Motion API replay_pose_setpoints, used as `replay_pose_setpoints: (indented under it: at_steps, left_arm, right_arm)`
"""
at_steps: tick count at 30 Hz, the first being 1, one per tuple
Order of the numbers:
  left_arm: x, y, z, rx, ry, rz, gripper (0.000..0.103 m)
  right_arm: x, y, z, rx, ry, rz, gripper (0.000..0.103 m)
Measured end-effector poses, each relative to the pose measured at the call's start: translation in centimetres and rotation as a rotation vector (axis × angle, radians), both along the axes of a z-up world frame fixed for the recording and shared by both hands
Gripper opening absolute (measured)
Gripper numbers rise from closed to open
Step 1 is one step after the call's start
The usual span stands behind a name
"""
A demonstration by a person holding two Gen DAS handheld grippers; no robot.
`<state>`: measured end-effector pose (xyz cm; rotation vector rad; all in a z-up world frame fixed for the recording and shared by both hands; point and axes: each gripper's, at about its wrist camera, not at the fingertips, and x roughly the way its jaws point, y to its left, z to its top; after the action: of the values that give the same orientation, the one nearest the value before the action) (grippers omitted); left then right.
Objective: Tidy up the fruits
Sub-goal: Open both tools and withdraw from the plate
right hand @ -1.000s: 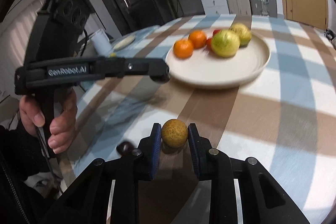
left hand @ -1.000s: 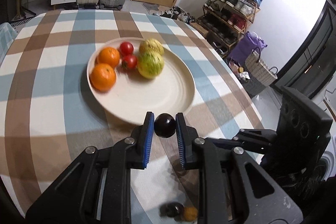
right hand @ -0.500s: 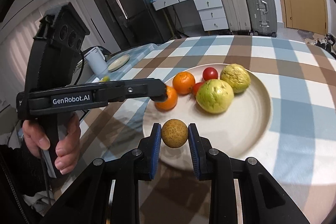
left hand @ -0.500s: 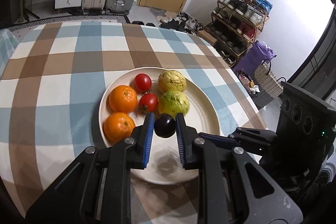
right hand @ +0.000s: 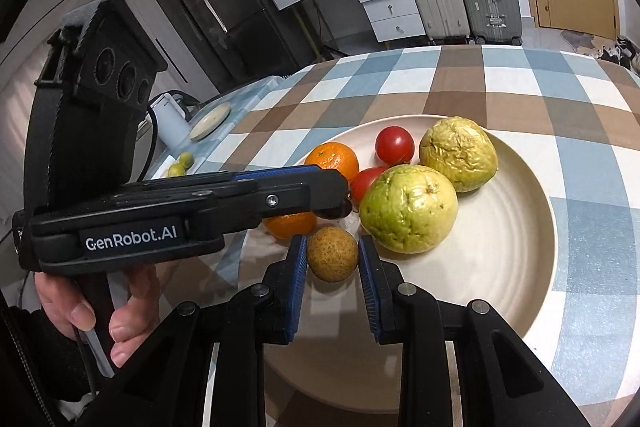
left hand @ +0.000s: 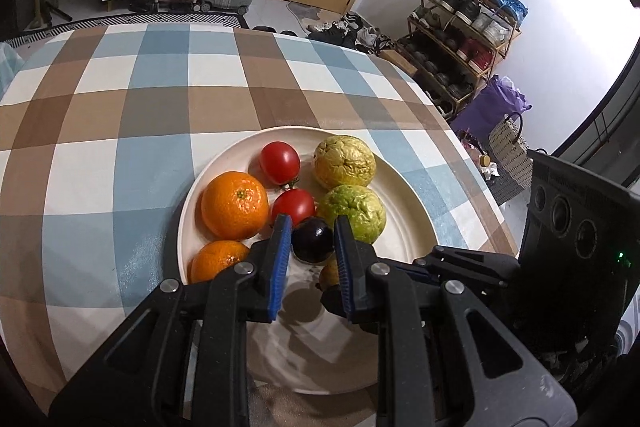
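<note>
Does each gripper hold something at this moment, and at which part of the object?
The left gripper holds a dark plum by its two sides. The right gripper seems to be releasing the brown round fruit: gaps show beside it.

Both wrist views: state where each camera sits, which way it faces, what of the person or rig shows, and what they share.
Left wrist: on the left gripper, looking forward and down along its fingers at the dark plum over the plate; the right gripper body shows at right.
Right wrist: on the right gripper, facing the plate across the speckled brown fruit; the left gripper and the person's left hand show at left.
Shared: plate, oranges, tomatoes, two guavas, checked tablecloth, suitcases.
</note>
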<state>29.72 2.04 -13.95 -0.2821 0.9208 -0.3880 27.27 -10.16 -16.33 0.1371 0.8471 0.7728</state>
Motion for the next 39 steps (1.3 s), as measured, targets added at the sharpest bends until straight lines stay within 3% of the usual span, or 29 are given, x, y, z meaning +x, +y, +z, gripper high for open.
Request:
replay_pose_setpoints:
  at_steps: [2,4,6,9,10,12,17,24,27,33,39]
  left_arm:
    - [0.0,0.0,0.0,0.003,0.003,0.004,0.018]
    - [0.1,-0.1,0.1,0.006,0.012,0.007,0.026]
    - [-0.4,0.2,0.8,-0.011,-0.005,0.024,0.051]
    - [-1.7,0.7,2.3,-0.023,-0.051,0.046,0.070]
    - [-2.2,0.9,2.9,-0.017,-0.063,0.056,0.072]
    - [-3.3,1.2,3.9,-0.021,-0.087,0.073,0.075]
    - [-6.9,1.6,6.1,-0.001,-0.138,0.097,0.080]
    - [-12.3,1.2,8.2,0.067,-0.171,0.132,0.088]
    - [-14.2,0.6,8.5,0.075,-0.173,0.125,0.099]
    - [-18.0,-0.2,8.8,0.121,-0.203,0.161,0.102]
    - [-21.7,-0.6,8.2,0.172,-0.231,0.190,0.102]
  right_arm:
    - [-0.3,0.0,0.1,0.000,-0.003,-0.003,0.027]
    - [-0.4,0.0,0.3,0.007,-0.006,-0.009,0.028]
    - [-0.6,-0.3,0.7,0.036,-0.012,-0.004,0.041]
    - [-1.9,-0.9,2.1,0.051,-0.072,-0.012,0.054]
    - [-2.4,-1.2,2.6,0.052,-0.092,-0.016,0.058]
    - [-3.8,-2.0,3.5,0.056,-0.123,-0.030,0.074]
    - [-7.2,-4.3,5.2,0.070,-0.167,-0.073,0.086]
    - [-12.1,-6.6,6.2,0.064,-0.192,-0.136,0.096]
    - [-14.2,-7.1,6.5,0.068,-0.218,-0.154,0.098]
    - [-17.1,-8.1,6.9,0.104,-0.251,-0.202,0.102]
    - [-19.6,-7.4,6.8,0.072,-0.268,-0.175,0.103]
